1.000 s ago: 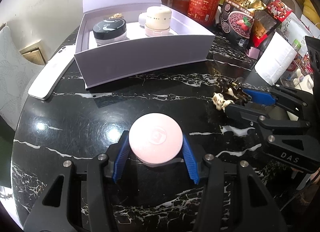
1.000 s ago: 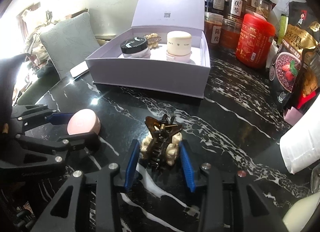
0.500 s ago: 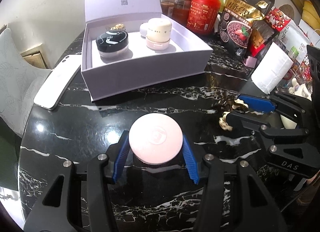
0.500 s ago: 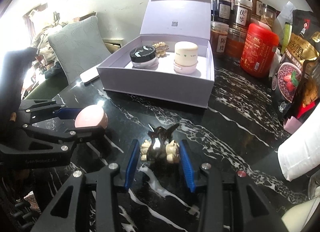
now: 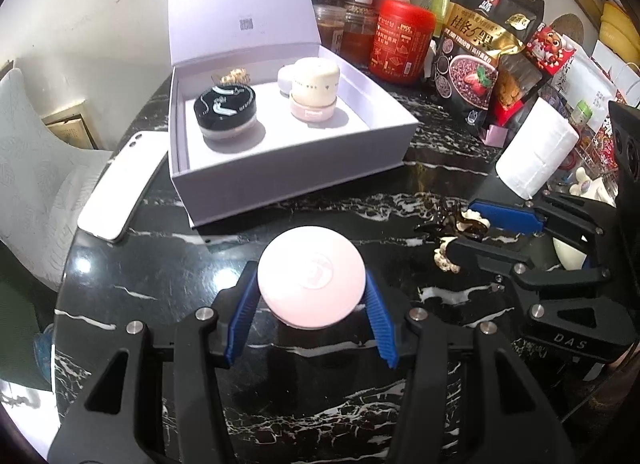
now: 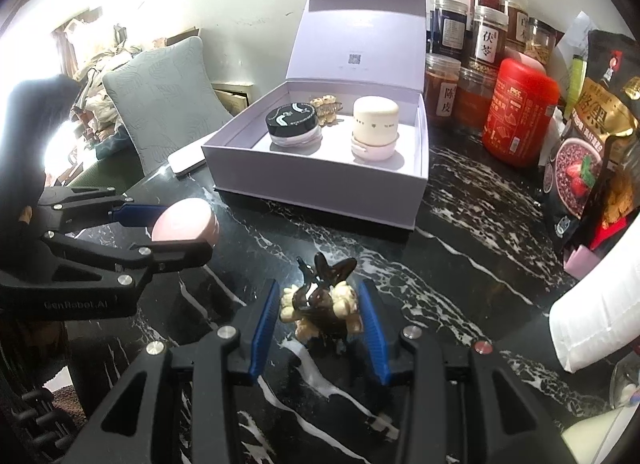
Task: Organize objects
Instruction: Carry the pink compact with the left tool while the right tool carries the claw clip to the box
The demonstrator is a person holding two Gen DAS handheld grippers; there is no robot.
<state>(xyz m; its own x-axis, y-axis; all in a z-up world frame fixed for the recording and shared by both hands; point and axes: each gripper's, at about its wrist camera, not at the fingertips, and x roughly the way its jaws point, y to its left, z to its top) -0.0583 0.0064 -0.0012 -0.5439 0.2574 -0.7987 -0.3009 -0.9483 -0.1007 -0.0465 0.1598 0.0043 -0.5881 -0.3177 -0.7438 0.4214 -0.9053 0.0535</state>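
Observation:
My left gripper (image 5: 310, 296) is shut on a round pink jar (image 5: 311, 275), held above the black marble table (image 5: 160, 264); the same jar (image 6: 186, 224) shows at left in the right wrist view. My right gripper (image 6: 320, 318) is shut on a dark hair claw clip with cream beads (image 6: 320, 300), also seen as the clip (image 5: 456, 230) at right in the left wrist view. Beyond both stands an open lilac gift box (image 5: 304, 168) holding a black-lidded jar (image 5: 225, 104), a cream-capped jar (image 5: 314, 82) and a small gold clip (image 5: 234, 75).
A white phone (image 5: 120, 188) lies left of the box. Behind and right stand spice jars (image 6: 486, 40), a red canister (image 5: 404, 40), snack bags (image 5: 480, 44) and a paper towel roll (image 5: 536, 148). A grey cushion (image 6: 160, 92) sits past the table's left edge.
Both grippers have risen with their loads; the pink jar and the clip now hang higher above the table. The box looks farther below and more of its inside shows.

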